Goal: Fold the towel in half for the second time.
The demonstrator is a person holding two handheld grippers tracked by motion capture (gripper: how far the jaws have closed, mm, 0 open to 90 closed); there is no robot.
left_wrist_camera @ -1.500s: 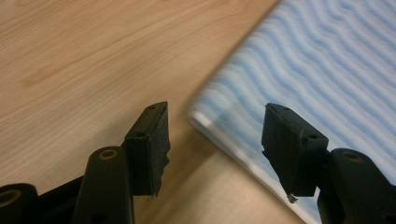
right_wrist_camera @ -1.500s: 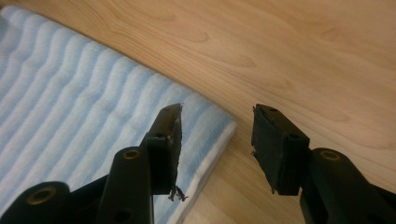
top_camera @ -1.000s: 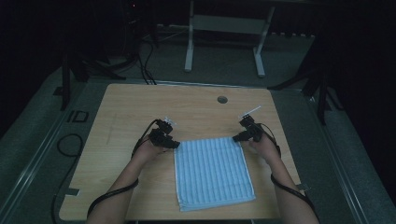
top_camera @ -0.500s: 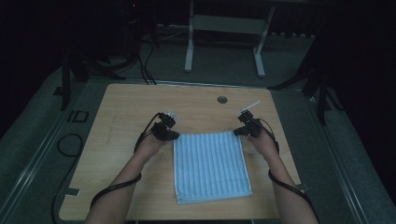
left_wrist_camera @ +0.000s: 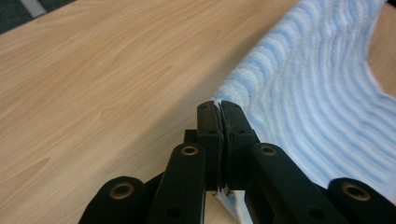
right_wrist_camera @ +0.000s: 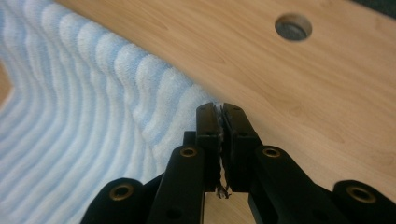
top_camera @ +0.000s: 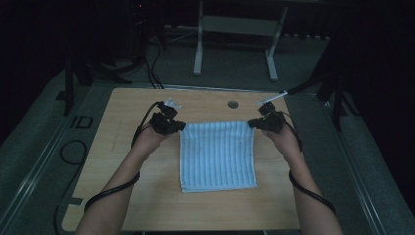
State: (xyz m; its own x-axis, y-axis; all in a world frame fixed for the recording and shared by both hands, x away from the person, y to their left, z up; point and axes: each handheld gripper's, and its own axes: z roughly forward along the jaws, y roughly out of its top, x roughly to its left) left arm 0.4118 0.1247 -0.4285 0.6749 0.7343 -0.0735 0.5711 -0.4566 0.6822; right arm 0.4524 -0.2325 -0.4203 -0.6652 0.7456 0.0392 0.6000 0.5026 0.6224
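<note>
While the towel [top_camera: 217, 155] lies at the centre of the table [top_camera: 122, 161], bare wood is left at frame left, right and top, and its near edge sits close to the table's front edge. A round hole [top_camera: 233, 104] is seen above the towel. No legible writing can be made out. The far left corner is clamped by the left gripper [top_camera: 179, 126], the far right corner by the right gripper [top_camera: 252, 124]; both pairs of fingers [left_wrist_camera: 219, 123] are clenched on cloth.
</note>
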